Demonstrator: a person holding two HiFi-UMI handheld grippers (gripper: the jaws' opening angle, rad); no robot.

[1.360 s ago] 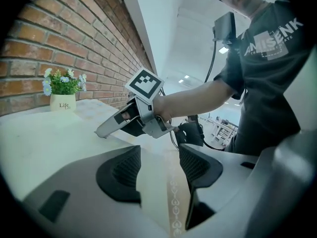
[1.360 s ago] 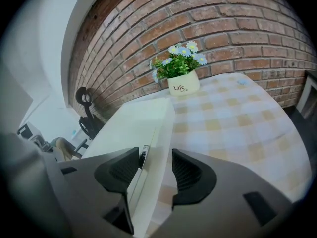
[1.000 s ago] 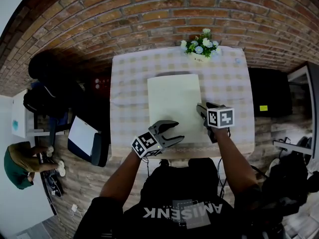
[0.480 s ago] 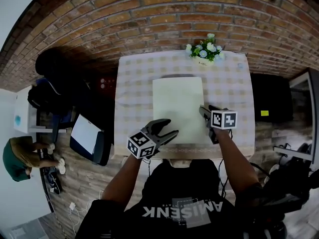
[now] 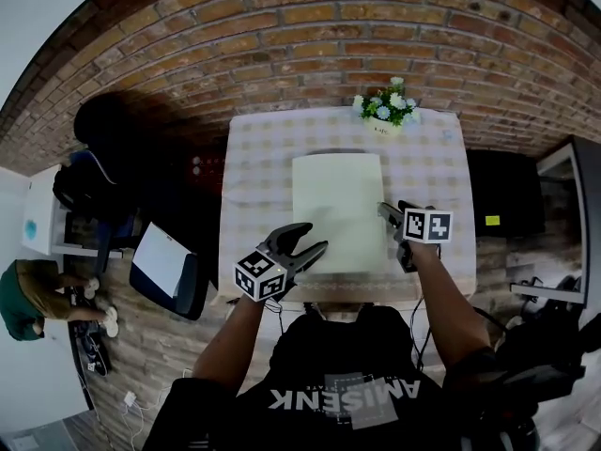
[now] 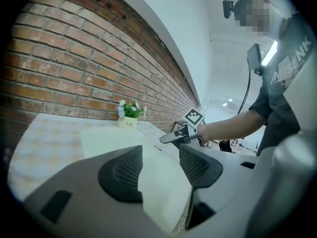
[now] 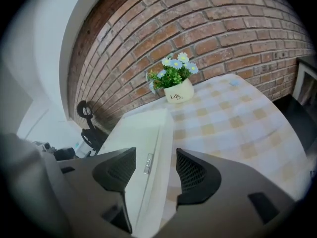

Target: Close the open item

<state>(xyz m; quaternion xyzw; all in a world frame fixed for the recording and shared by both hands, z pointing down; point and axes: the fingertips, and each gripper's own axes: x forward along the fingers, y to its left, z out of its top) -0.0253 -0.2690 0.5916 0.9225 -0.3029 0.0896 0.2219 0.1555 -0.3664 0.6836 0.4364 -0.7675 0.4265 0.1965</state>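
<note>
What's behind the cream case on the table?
A small pot of flowers stands behind the cream case, toward its right and apart from it, on the checked cloth. Behind that is the brick wall. The case's far side and inside are hidden.

The case (image 5: 338, 209) looks smooth, matt cream, with a small shiny metal latch (image 7: 148, 163). The checked cloth (image 5: 427, 172) lies soft and slightly creased. The fingers (image 7: 190, 171) have matt black ribbed pads. The wall (image 5: 282, 45) is rough brick; the floor (image 5: 160, 346) is worn wood.

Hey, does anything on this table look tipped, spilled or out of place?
Nothing stands out: the cream box lies flat on the checked tablecloth, the flower pot stands upright at the far edge, nothing spilled.
</note>
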